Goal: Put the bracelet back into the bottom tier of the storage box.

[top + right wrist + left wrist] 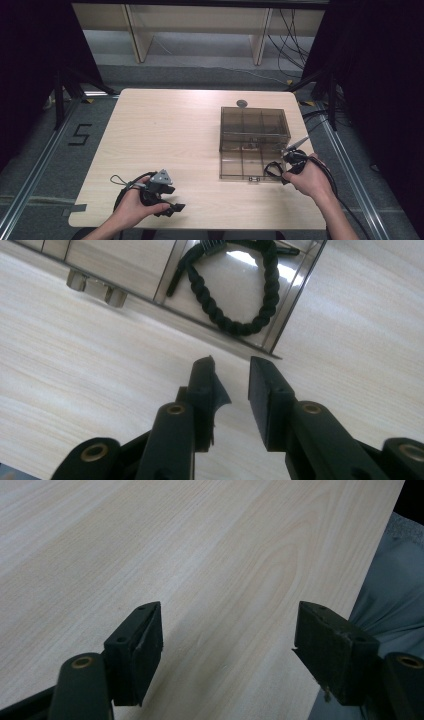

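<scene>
A black braided bracelet [235,295] lies looped in a corner compartment of the smoky clear box [252,142]. My right gripper [232,375] is narrowly parted, empty; my left gripper [227,630] gapes wide.

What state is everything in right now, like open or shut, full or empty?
Clear divided box: lid open, tilted back.
Black braided bracelet: lying looped in a corner compartment.
Left gripper: jaws wide open, empty, over bare table.
Right gripper: jaws slightly open, empty, near the box's corner.

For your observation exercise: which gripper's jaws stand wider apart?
The left gripper: a broad gap of bare table between its jaws; the right gripper's are nearly together.
</scene>
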{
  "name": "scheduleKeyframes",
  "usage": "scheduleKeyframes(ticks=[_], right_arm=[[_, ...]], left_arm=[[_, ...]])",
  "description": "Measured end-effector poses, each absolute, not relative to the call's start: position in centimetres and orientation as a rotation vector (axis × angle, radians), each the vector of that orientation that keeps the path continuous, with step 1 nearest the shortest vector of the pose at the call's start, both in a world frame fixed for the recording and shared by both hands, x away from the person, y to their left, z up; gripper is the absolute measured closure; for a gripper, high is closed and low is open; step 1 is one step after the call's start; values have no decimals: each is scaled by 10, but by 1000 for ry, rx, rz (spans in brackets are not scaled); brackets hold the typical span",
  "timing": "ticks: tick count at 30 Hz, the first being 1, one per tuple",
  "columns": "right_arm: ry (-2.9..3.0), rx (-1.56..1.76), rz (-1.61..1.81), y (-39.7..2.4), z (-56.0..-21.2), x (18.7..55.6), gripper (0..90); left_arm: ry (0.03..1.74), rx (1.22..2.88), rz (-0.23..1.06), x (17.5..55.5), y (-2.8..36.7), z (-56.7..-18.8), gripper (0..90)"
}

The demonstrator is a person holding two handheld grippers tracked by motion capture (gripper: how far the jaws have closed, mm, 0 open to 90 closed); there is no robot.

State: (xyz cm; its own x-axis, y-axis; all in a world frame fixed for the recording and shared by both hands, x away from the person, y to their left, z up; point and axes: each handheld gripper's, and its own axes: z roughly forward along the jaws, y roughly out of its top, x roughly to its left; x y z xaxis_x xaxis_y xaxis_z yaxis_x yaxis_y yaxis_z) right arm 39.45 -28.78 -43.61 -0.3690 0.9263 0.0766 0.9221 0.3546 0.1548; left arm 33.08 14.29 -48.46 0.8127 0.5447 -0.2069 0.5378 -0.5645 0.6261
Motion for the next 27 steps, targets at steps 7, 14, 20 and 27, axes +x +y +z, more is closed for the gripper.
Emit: scheduleKeyframes(ticks=[7,14,20,27], right_arm=[[2539,1727,326,-292,-442,385,713],[2500,1698,348,-299,-453,372,694],[2495,1695,354,-303,-458,366,670],[2446,1731,450,-301,-461,359,654]], left_arm=[[790,2289,10,331,143,-485,275],[798,2287,10,332,144,-486,275],[807,2290,13,334,145,-487,275],[819,2286,4,333,144,-487,275]])
